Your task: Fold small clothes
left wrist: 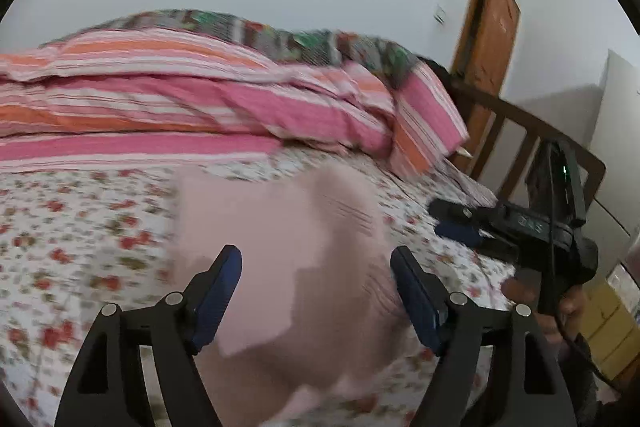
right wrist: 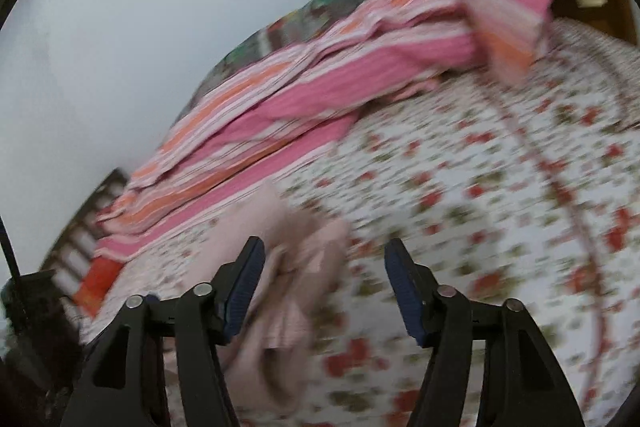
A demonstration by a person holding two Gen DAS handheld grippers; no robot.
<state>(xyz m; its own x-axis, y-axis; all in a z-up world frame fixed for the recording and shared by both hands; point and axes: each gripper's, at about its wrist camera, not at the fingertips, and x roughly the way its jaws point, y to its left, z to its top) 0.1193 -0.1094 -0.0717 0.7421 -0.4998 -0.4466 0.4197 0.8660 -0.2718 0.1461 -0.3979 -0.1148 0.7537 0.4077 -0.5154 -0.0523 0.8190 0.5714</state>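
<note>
Pink garment on the bed, both grippers with jaws apart.

The pale pink garment [left wrist: 288,267] lies on the bed's floral sheet [left wrist: 80,227], partly folded with layered edges showing (motion blur hides seams and garment type). Left gripper [left wrist: 316,291] hovers over it, jaws spread wide, the cloth showing between the blue pads [left wrist: 218,297] but not pinched by them. In the right wrist view the right gripper [right wrist: 324,287] also has its jaws parted and nothing clamped; the garment [right wrist: 288,267] sits bunched by its left finger, with bare sheet [right wrist: 480,187] in most of the gap. A pink-and-orange striped quilt [left wrist: 180,107] is heaped along the far side of the bed against the wall. A hand [left wrist: 560,319] holds the right gripper's black body at the left view's right edge, beside the wooden bed frame [left wrist: 532,131] and door [left wrist: 488,39].
</note>
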